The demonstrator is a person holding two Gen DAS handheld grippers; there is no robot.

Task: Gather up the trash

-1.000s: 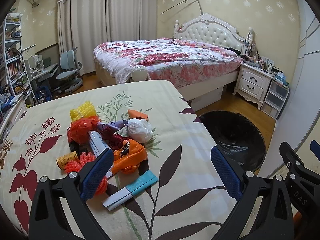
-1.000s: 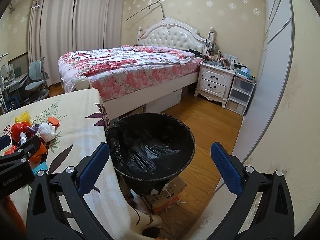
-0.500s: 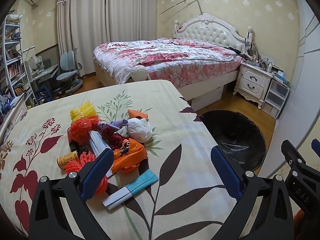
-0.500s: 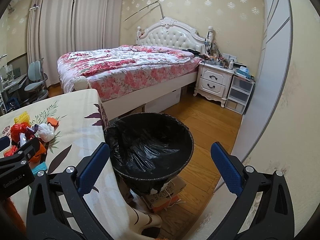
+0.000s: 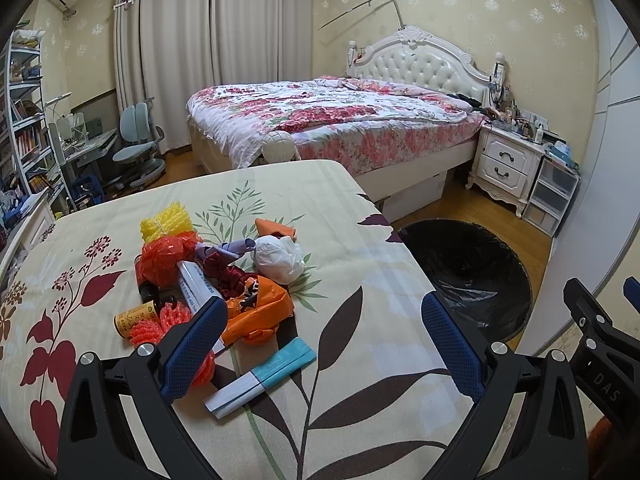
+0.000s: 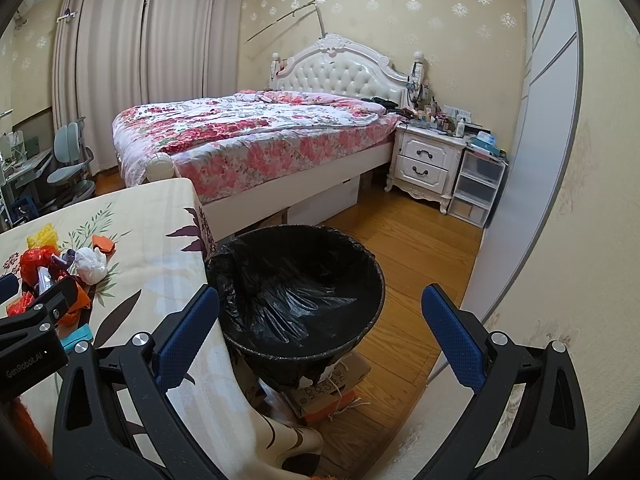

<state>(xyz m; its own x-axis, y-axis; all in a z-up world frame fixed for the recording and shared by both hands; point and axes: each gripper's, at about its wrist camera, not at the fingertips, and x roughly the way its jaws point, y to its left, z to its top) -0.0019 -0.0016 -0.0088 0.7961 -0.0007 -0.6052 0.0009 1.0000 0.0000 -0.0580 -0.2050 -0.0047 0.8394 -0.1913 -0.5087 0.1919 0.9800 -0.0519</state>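
A pile of trash lies on the leaf-patterned table (image 5: pixel 360 400): a white crumpled bag (image 5: pixel 280 258), an orange plastic bag (image 5: pixel 260 312), red (image 5: pixel 166 258) and yellow (image 5: pixel 166 222) foam nets, a white tube (image 5: pixel 198 284), a small yellow-labelled bottle (image 5: pixel 134 318) and a teal-and-white box (image 5: pixel 262 376). My left gripper (image 5: pixel 320 348) is open and empty just in front of the pile. My right gripper (image 6: pixel 320 336) is open and empty above the black-lined bin (image 6: pixel 298 292), which stands right of the table (image 6: pixel 160 240). The pile also shows in the right wrist view (image 6: pixel 90 264).
A cardboard piece (image 6: pixel 328 388) lies under the bin on the wooden floor. A bed (image 5: pixel 332 120) stands beyond the table, a nightstand (image 5: pixel 506 164) and drawers (image 5: pixel 554 196) at right, a desk chair (image 5: pixel 138 148) and shelves (image 5: pixel 24 128) at left.
Both grippers have hardly moved; the right wrist view has drifted very slightly. Nothing was taken hold of.
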